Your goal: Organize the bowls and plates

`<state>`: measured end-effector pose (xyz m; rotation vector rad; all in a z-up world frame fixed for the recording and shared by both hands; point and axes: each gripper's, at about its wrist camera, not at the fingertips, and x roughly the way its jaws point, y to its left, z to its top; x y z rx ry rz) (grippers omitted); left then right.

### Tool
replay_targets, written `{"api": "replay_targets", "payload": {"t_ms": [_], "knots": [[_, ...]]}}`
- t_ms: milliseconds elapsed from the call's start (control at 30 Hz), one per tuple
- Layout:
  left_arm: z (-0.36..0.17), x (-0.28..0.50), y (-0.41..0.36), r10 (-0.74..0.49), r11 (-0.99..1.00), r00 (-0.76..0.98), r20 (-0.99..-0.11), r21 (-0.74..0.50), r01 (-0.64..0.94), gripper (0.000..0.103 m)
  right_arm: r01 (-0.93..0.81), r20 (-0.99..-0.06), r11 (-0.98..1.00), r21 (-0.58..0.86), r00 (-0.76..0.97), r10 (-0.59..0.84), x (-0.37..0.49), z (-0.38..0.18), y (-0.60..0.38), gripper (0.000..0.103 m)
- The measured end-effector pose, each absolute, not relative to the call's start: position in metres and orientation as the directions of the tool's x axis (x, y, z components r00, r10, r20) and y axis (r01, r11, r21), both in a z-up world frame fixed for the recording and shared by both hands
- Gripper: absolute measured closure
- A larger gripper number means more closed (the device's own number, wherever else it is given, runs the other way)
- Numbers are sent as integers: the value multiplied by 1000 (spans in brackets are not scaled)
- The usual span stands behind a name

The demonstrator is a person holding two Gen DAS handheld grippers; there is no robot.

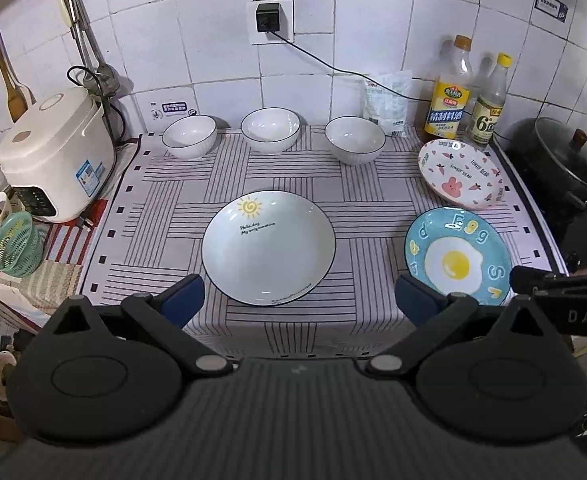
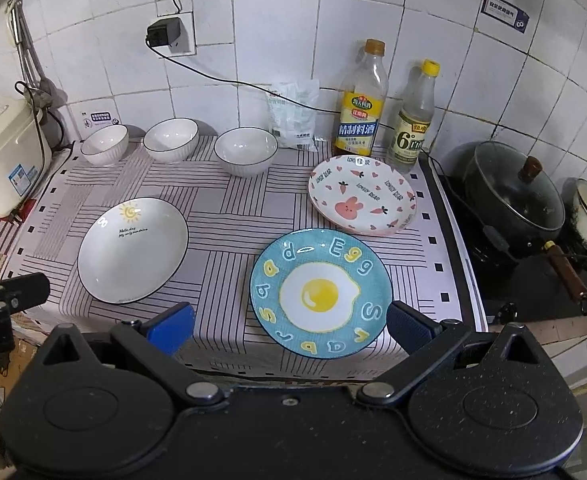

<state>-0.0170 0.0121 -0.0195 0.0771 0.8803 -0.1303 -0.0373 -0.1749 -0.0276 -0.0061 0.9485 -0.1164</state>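
Observation:
Three white bowls with dark rims stand in a row at the back of the striped cloth: left bowl [image 1: 189, 136], middle bowl [image 1: 270, 129], right bowl [image 1: 354, 139]. A white plate with a sun drawing [image 1: 268, 247] lies in the middle, a blue fried-egg plate [image 2: 320, 291] at the front right, a pink rabbit plate [image 2: 363, 196] behind it. My left gripper [image 1: 299, 300] hangs open over the white plate's near edge. My right gripper [image 2: 289, 326] is open around the egg plate's near rim, without touching it.
A rice cooker [image 1: 55, 158] stands at the left, a green basket [image 1: 13, 246] in front of it. Two bottles [image 2: 359, 100] and a white bag [image 2: 293, 114] line the tiled wall. A lidded black pot [image 2: 513, 196] sits on the stove to the right.

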Motion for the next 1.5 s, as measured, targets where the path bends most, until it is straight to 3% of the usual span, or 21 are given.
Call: {"api": "replay_targets", "payload": {"t_ms": [833,933,1033,1167,1500], "knots": [[-27,-13,29,-95,993,656,-749,-30,110,1,111,-807,993,-46,581,-103,-34,-36,-178,0],[-28,-7,39,-114,992,652,-750,-56,109,3,80,-772,997,-6,633,-55,-39,-34,-179,0],[-29,1,52,-128,991,637,-760,-79,105,4,6,-676,998,57,736,34,-45,-33,-182,0],[-37,21,72,-104,994,624,-774,-62,89,10,-111,-550,979,173,813,190,-38,-40,-189,0],[-106,95,127,-141,989,495,-857,-142,35,34,-269,-557,947,177,766,322,25,-96,-138,9]]}}
